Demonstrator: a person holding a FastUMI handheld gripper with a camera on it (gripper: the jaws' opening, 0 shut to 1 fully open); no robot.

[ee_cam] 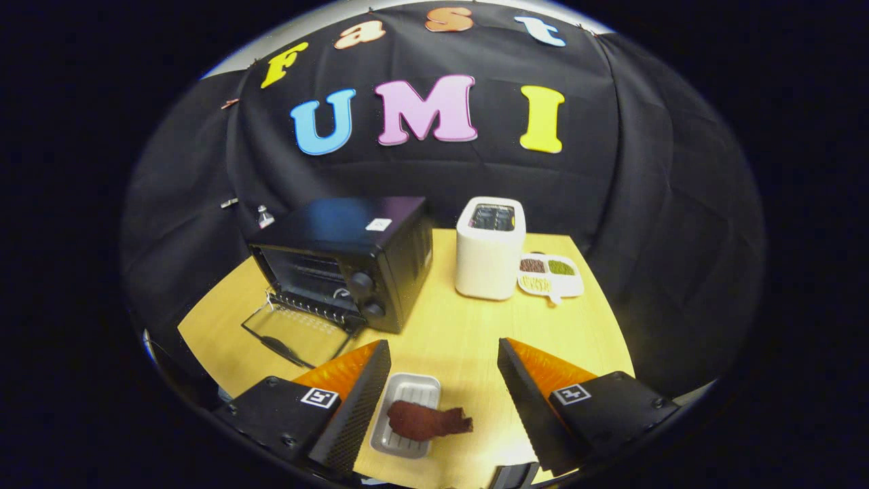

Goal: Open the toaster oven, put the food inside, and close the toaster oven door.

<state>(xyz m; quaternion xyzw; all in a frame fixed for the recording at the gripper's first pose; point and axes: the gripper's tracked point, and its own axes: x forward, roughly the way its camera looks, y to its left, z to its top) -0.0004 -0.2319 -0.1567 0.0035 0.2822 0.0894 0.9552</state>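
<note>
A black toaster oven [353,265] stands on the wooden table [461,333], beyond my left finger. Its glass door [299,333] is folded down flat onto the table, so the inside rack shows. A dark brown piece of food [428,421] lies on a small grey tray [407,414] and hangs over the tray's right rim. My gripper [445,353] is open and hovers above it, with the food low between the two fingers and neither finger touching it.
A white slot toaster [490,248] stands to the right of the oven. Beside it lies a white divided dish [551,275] with brown and green contents. Black cloth walls close in the table's back and sides.
</note>
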